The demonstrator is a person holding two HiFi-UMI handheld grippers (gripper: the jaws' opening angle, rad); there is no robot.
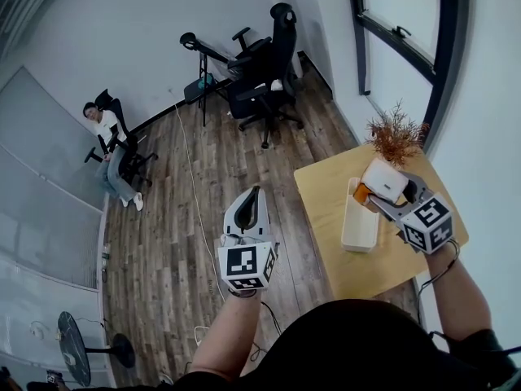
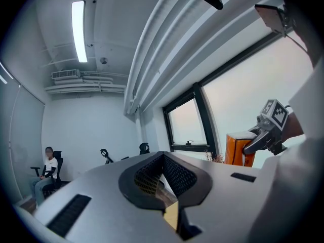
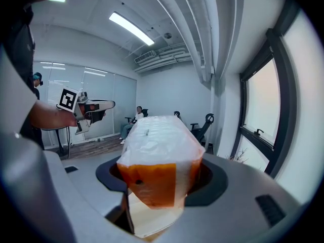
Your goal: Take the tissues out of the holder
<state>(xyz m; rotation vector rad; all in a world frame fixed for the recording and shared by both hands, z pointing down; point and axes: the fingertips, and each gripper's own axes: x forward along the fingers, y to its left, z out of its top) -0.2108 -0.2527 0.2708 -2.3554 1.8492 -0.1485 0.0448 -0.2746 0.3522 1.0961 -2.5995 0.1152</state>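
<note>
An orange and white tissue pack (image 1: 384,177) hangs in the air above the white holder (image 1: 360,225), which stands on the small wooden table (image 1: 324,192). My right gripper (image 1: 377,191) is shut on the pack. In the right gripper view the pack (image 3: 159,156) fills the space between the jaws, its clear wrapper on top. My left gripper (image 1: 253,200) hovers over the floor, left of the table. It holds nothing, and its mesh pads (image 2: 174,175) meet at the tips. From the left gripper view the held pack (image 2: 237,149) shows at the right.
A dried plant (image 1: 396,135) stands at the table's far corner by the window. Office chairs (image 1: 264,63) and a stand sit at the back wall. A person (image 1: 110,149) sits at the left. A white cable (image 1: 194,194) runs over the wooden floor and a fan (image 1: 77,347) stands near left.
</note>
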